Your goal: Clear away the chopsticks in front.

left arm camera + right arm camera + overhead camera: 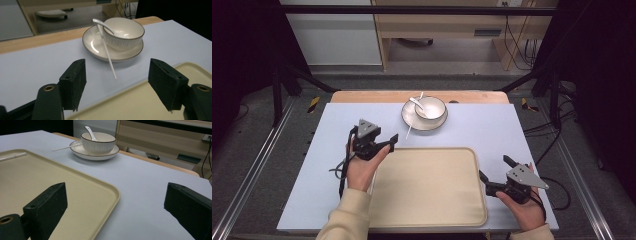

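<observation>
Nothing moved onto tray (pixel 427 187) yet; bare, near edge of worktop (pixel 492 130). Bowl (pixel 430 108) on saucer (pixel 412 119) at far side, spoon (pixel 417 102) inside, white stick (pixel 409 129) leaning off saucer rim. Left hand-held gripper (pixel 393 141) released, aimed toward saucer, apart from it. Right hand-held gripper (pixel 496 169) released, straddling tray's right rim. Likely all transfer remaining. Count: one tray, one bowl, one saucer, one spoon, one stick, two grippers.

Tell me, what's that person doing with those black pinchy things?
A person holds a gripper in each hand, and both are open and empty. The left gripper hovers by the far left corner of the beige tray, pointing toward the bowl that sits on a plate with a spoon in it. The right gripper waits at the tray's right edge. Nothing has been picked up.
</observation>
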The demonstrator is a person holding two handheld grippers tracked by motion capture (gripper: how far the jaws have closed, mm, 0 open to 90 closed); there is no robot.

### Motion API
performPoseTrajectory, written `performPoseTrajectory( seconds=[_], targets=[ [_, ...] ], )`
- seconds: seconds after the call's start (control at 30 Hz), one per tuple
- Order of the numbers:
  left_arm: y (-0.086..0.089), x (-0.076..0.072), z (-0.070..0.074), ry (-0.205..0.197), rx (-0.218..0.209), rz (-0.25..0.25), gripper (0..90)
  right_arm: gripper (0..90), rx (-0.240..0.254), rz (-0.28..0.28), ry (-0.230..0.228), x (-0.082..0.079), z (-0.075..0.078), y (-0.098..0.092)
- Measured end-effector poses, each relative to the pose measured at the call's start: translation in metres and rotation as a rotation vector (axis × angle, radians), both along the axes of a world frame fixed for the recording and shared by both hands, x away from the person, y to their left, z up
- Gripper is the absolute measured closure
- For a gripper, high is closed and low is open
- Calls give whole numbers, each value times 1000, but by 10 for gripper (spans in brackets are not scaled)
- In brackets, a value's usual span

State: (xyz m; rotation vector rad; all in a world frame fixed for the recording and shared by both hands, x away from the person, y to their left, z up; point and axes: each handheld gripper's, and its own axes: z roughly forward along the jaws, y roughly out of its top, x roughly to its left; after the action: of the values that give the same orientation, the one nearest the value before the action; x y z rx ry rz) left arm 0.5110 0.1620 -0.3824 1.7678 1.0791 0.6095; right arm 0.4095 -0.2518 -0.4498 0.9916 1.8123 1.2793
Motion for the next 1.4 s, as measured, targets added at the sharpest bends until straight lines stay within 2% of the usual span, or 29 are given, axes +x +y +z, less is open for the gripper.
performPoseTrajectory(
  seconds=[0.07,0.1,0.2,0.27,0.33,0.43,0.5,0.6,0.67,0.73,0.87,0.97,1.1,1.4],
  targets=[
    [-6,17,1,3,0,-32,299,51,-1,2,1,0,0,1],
    [-9,25,0,5,10,-32,306,52,-4,4,2,0,0,1],
    [-17,47,-5,22,55,-32,327,52,-9,5,2,0,-1,1],
    [-24,60,-11,50,81,-39,363,53,-8,5,4,0,-1,1],
    [-33,73,-19,68,136,-49,401,54,-12,8,6,1,-1,2],
    [-41,85,-29,89,167,-45,450,55,-17,11,7,1,-2,2],
    [-46,95,-37,119,174,-45,484,57,-22,13,9,1,-2,3],
    [-52,105,-42,145,209,-51,524,57,-23,15,9,1,-2,3],
    [-56,110,-44,151,196,-48,538,58,-24,14,12,1,-3,3],
    [-61,115,-46,164,225,-47,563,59,-24,14,14,1,-3,3],
    [-67,124,-51,166,241,-23,600,60,-24,15,13,1,-3,3],
    [-67,127,-55,173,221,-16,624,61,-24,15,15,1,-3,2],
    [-69,129,-61,182,240,-19,655,61,-23,15,16,1,-3,3],
    [-74,133,-68,178,226,-9,729,63,-24,16,19,0,-3,3]
  ],
)
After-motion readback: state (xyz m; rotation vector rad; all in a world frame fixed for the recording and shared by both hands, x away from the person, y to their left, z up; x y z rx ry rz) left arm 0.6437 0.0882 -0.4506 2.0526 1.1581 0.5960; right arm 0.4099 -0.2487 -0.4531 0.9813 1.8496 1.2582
